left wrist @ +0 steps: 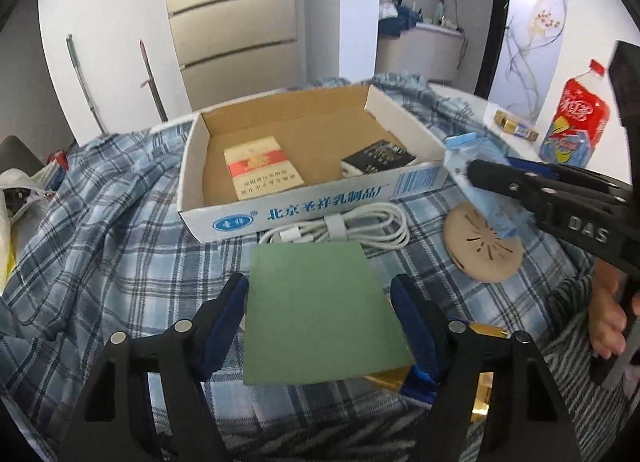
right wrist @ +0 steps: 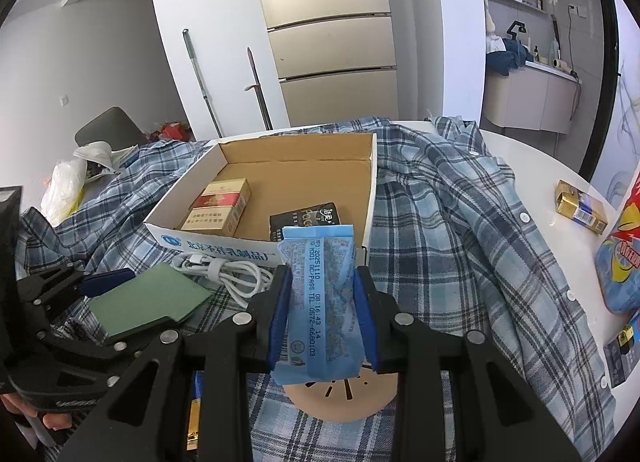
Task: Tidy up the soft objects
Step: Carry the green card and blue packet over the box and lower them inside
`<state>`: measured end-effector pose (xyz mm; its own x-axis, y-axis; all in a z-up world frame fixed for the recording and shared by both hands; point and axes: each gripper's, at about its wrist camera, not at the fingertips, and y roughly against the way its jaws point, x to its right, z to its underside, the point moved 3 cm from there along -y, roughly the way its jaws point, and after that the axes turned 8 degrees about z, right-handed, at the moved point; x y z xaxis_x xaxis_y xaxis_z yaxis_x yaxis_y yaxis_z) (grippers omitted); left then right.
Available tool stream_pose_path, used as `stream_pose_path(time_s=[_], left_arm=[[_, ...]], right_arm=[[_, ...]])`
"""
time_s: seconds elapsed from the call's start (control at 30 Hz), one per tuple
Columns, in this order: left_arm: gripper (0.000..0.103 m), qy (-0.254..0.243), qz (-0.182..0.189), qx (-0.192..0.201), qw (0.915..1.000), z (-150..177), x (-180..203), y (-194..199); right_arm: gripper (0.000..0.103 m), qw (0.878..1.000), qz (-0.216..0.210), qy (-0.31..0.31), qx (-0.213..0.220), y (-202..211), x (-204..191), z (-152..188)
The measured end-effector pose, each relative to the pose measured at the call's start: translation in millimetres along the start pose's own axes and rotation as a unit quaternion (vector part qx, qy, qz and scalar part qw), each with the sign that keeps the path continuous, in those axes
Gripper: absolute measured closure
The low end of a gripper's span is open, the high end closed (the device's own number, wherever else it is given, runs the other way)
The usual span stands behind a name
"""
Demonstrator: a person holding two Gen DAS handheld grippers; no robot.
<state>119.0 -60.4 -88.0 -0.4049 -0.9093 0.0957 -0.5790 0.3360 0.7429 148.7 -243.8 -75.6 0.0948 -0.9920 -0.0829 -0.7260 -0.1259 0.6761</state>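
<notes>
The right gripper (right wrist: pixel 322 312) is clenched on a blue tissue pack (right wrist: pixel 320 294), its blue pads pressed against both sides, the pack standing upright between them with printed date text running down its face; directly below it, at six o'clock, a round tan perforated disc (right wrist: pixel 340 402) lies on the plaid shirt (right wrist: pixel 460 262); at twelve o'clock from the pack sits the open cardboard box (right wrist: pixel 372 182), holding a red-and-gold cigarette pack (right wrist: pixel 218 208) at its left and a black packet (right wrist: pixel 306 216) near its front wall; at ten o'clock a coiled white charging cable (right wrist: pixel 224 274) rests just in front of the box.

The left gripper (left wrist: pixel 320 302) grasps a flat green card (left wrist: pixel 316 310), the blue pads touching its two side edges; the card tilts up off the shirt, with the cable at its twelve o'clock and the box beyond that; at two o'clock the right gripper's black fingers hold the tissue pack above the tan disc.

Out at three o'clock in the right wrist view, a gold-and-blue box (right wrist: pixel 580 212) lies on the white tabletop (right wrist: pixel 532 166); a red-labelled drink bottle (left wrist: pixel 576 122) stands near it.
</notes>
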Motion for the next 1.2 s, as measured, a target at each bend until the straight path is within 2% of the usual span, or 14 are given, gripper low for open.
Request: stream_pose_path(time_s=[0.3,0.53,0.73,0.93,1.07,1.2], left_arm=[[0.028,-0.021,0.006,0.104,0.9944,1,11,43],[0.028,-0.029,0.004,0.19,0.9813,5,13,77],[0.028,-0.018,0.007,0.229,0.9733,7,7,93],[0.028,-0.018,-0.003,0.276,0.961,4,6,117],[0.028,-0.047,-0.015,0.306,0.9509,-9,14,136],[0.028,-0.055,-0.012,0.327,0.9434,-34,18,148]], right_arm=[[0.072,1.0,-0.014,0.009,0.023,9,-4,-1],[0.072,0.999,-0.019,0.017,0.038,14,-7,-2],[0.072,0.998,-0.026,0.018,0.062,23,-8,-4],[0.072,0.992,-0.03,0.036,0.12,46,-16,-5],[0.072,0.986,-0.028,0.035,0.16,69,-21,-12],[0.072,0.984,-0.03,0.034,0.174,84,-24,-32]])
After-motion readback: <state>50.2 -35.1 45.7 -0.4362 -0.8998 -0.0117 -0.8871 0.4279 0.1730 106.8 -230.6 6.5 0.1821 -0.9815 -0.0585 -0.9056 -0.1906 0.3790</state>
